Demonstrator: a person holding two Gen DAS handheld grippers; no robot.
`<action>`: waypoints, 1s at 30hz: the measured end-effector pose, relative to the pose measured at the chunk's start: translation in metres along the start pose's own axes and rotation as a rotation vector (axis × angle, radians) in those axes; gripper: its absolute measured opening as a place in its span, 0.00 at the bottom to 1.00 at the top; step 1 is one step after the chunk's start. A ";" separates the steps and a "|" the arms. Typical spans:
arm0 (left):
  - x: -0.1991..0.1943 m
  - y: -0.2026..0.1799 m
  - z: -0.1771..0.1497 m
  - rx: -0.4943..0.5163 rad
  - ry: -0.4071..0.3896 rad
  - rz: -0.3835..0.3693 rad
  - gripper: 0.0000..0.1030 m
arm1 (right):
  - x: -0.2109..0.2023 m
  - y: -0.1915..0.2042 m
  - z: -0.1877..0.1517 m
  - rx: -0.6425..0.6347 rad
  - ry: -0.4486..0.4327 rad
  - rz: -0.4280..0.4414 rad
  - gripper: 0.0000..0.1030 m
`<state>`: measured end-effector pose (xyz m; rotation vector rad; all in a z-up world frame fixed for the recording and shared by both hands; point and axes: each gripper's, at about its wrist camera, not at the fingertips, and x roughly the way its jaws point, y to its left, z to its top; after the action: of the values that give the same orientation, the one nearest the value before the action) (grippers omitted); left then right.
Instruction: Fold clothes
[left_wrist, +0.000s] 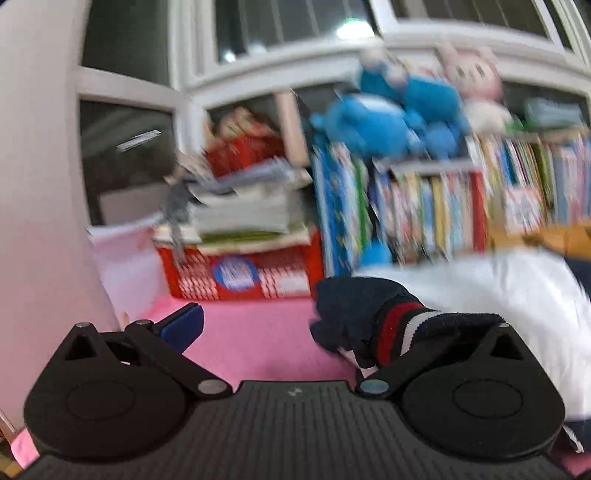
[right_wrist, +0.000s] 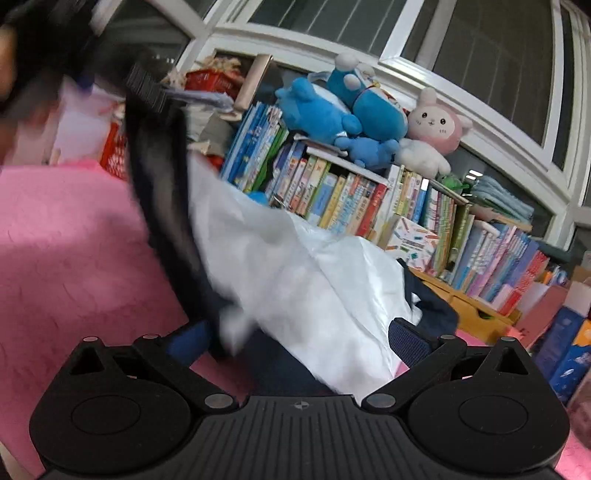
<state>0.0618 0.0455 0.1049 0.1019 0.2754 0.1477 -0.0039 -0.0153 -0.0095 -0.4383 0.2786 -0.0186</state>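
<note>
Nearest the left wrist camera, the left gripper (left_wrist: 295, 328) has its fingers spread wide: the blue-padded finger on one side (left_wrist: 183, 326) stands free over the pink blanket (left_wrist: 251, 332), while the other finger is hidden under a navy sleeve cuff (left_wrist: 391, 330) with red and white stripes that drapes over it, so nothing is pinched between them. In the right wrist view the right gripper (right_wrist: 303, 339) is likewise open, its blue pads well apart, with cloth lying in the gap but not clamped. That cloth is the garment (right_wrist: 306, 284), a white body with navy trim, heaped loosely on the blanket and running away from the camera; a dark navy strip (right_wrist: 162, 199) of it rises up and leftward, blurred, toward a dark shape at the top corner that is too smeared to identify. Behind the garment stand a row of children's books (right_wrist: 354, 203), with blue plush toys (right_wrist: 343, 107) and a pink rabbit plush (right_wrist: 434, 125) on top, and windows beyond. The folding looks barely begun: the garment is still bunched, not laid flat. The next move likely calls for closing each gripper on a sleeve or hem edge and drawing the cloth out smooth before any fold.
</note>
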 end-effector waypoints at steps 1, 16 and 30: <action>0.000 0.006 0.005 -0.016 -0.004 0.007 1.00 | 0.006 -0.001 -0.003 -0.011 0.022 -0.051 1.00; -0.037 0.034 -0.015 0.104 0.067 -0.119 1.00 | -0.032 -0.152 0.008 0.165 -0.015 -0.385 1.00; -0.135 0.055 -0.067 0.208 0.241 -0.265 1.00 | -0.144 -0.144 -0.037 -0.034 0.118 -0.213 1.00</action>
<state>-0.0925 0.0836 0.0827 0.2530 0.5415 -0.1341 -0.1463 -0.1503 0.0566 -0.5003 0.3475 -0.2486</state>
